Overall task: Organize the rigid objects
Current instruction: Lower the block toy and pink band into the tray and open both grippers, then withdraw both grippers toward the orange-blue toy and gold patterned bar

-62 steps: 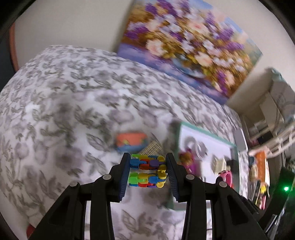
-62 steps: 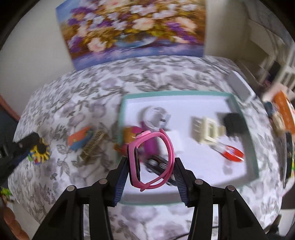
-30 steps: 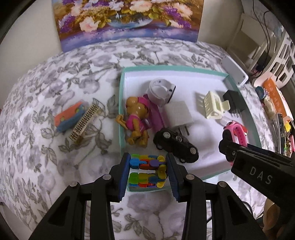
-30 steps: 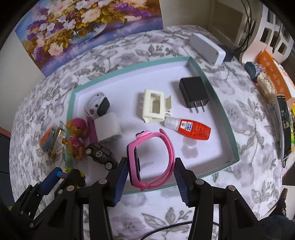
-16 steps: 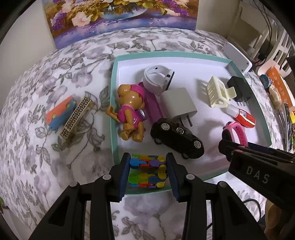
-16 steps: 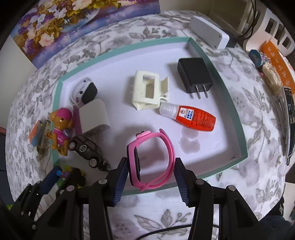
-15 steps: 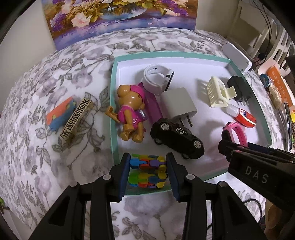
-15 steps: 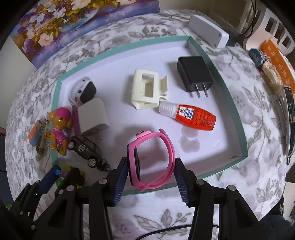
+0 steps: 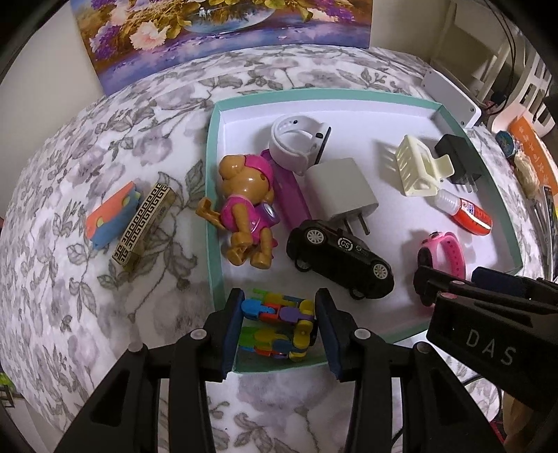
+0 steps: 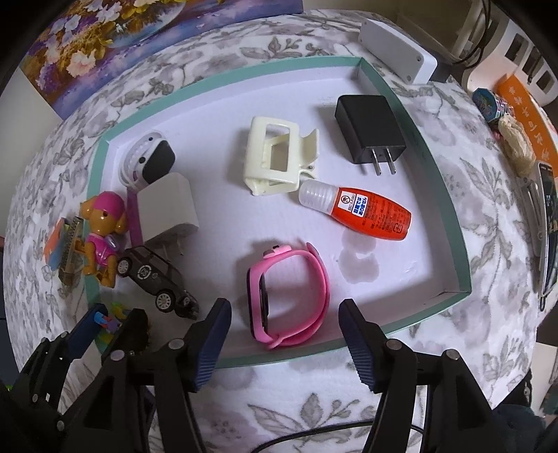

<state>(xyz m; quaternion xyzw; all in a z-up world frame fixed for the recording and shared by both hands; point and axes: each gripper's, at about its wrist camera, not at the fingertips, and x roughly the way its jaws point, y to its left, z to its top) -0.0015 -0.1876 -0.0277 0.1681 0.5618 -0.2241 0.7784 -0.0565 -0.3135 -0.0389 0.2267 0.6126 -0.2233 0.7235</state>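
A teal-rimmed white tray (image 9: 213,195) (image 10: 460,265) holds several things. My left gripper (image 9: 278,325) is shut on a multicolour block toy (image 9: 277,324), low over the tray's near left corner. My right gripper (image 10: 284,334) is open, and the pink watch (image 10: 289,296) (image 9: 441,252) rests on the tray floor between its fingers. The tray also holds a black toy car (image 9: 340,259) (image 10: 155,275), a dog figure (image 9: 246,205), a white charger (image 9: 340,193), a cream hair clip (image 10: 275,160), a black charger (image 10: 369,129), an orange bottle (image 10: 362,210) and a white watch (image 9: 296,144).
An orange-blue block (image 9: 111,214) and a gold-patterned comb (image 9: 143,224) lie on the floral cloth left of the tray. A flower painting (image 9: 223,31) leans at the back. A white box (image 10: 397,50) and clutter (image 10: 516,115) sit to the right.
My right gripper has opened and let go of the pink watch, which now lies in the tray. My left gripper has lowered the block toy closer to the tray's near corner.
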